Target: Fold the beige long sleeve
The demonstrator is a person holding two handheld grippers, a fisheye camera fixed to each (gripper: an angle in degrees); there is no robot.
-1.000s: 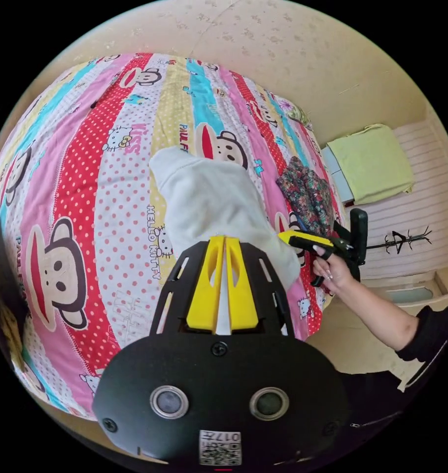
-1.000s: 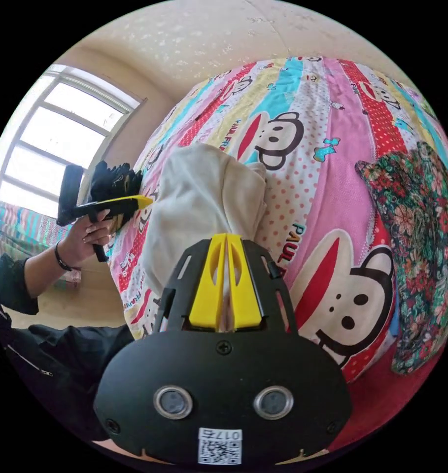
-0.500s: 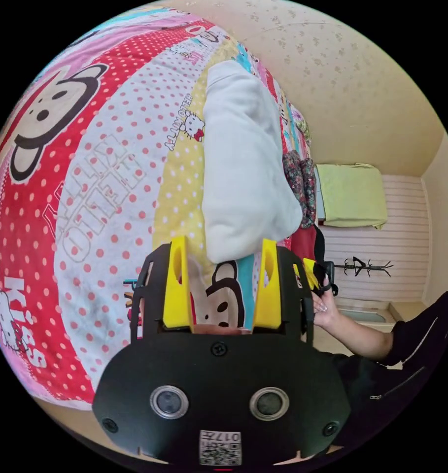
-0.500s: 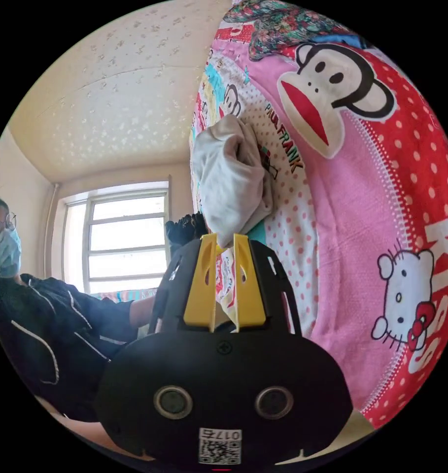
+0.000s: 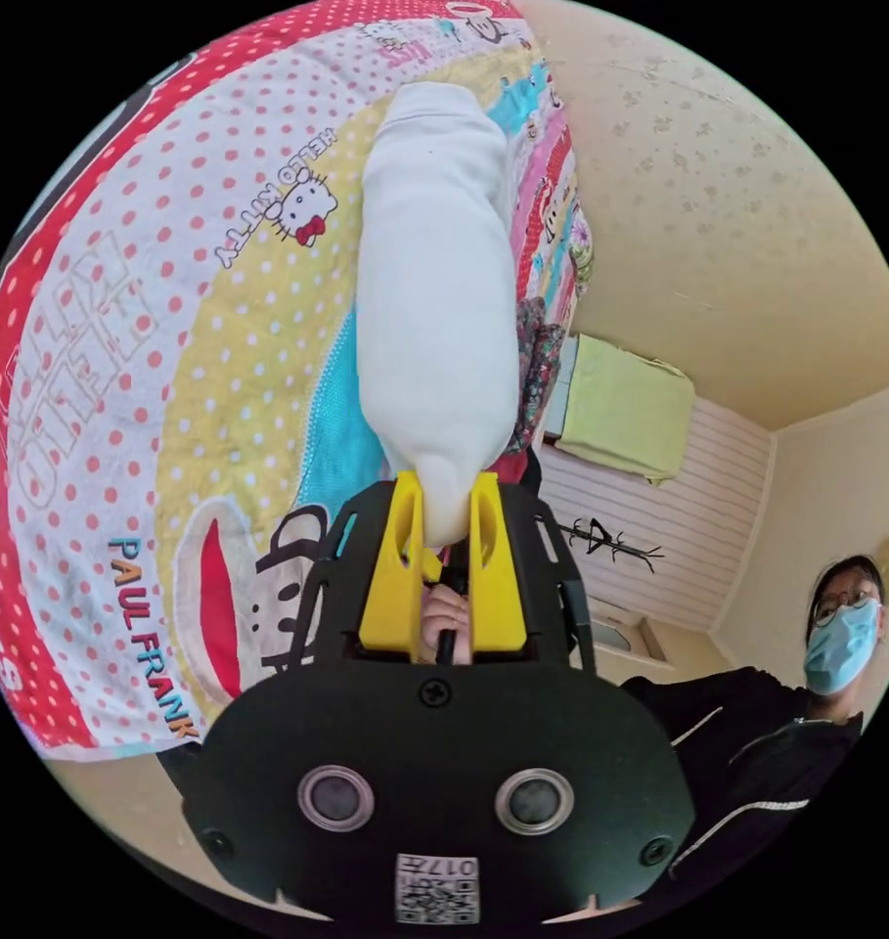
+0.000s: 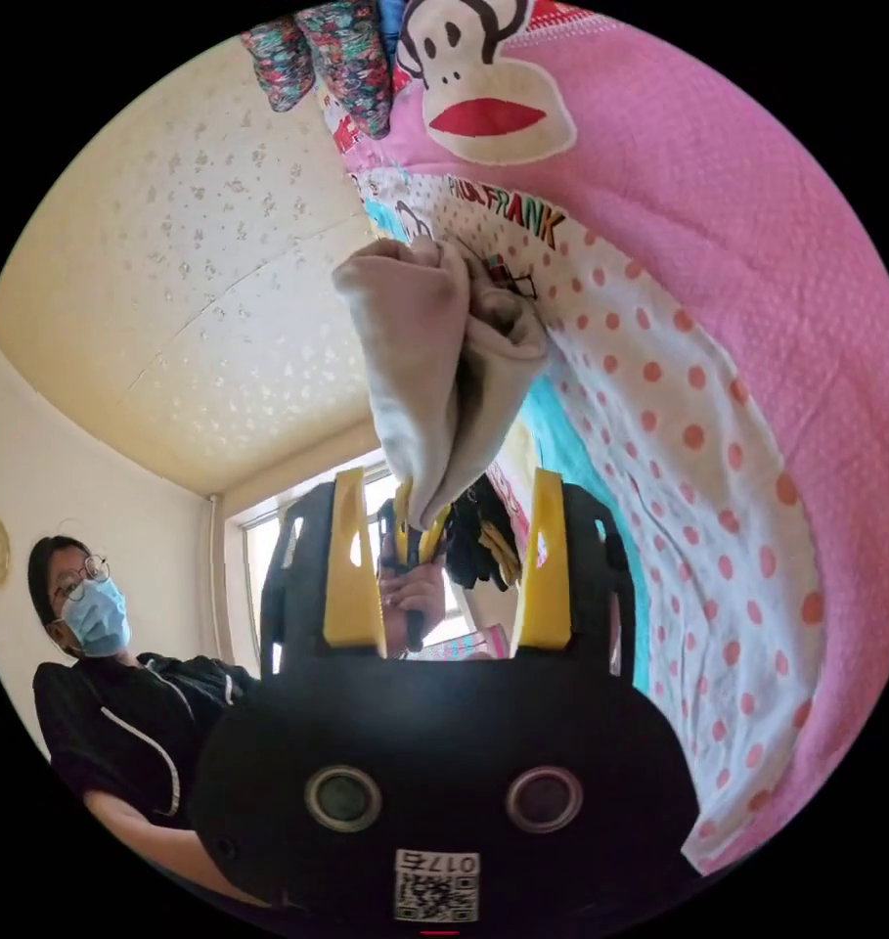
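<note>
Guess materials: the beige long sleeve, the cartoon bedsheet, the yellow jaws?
Beige long sleeve: soft, thickish knit, probably cotton jersey or fleece; matte, bunches in rounded folds with no sharp creases.
Bedsheet: thin woven printed fabric, likely cotton; matte, with fine wrinkles.
Left gripper: the yellow jaws look like rigid moulded or printed plastic with a smooth, slightly satin face and cut-out slots; they are closed on the sleeve.

Soft daylight brightens both round fisheye pictures. In the right gripper view the window glares white. Edges bend strongly inside black corners. The bedsheet looks sharp; shadows are faint.
</note>
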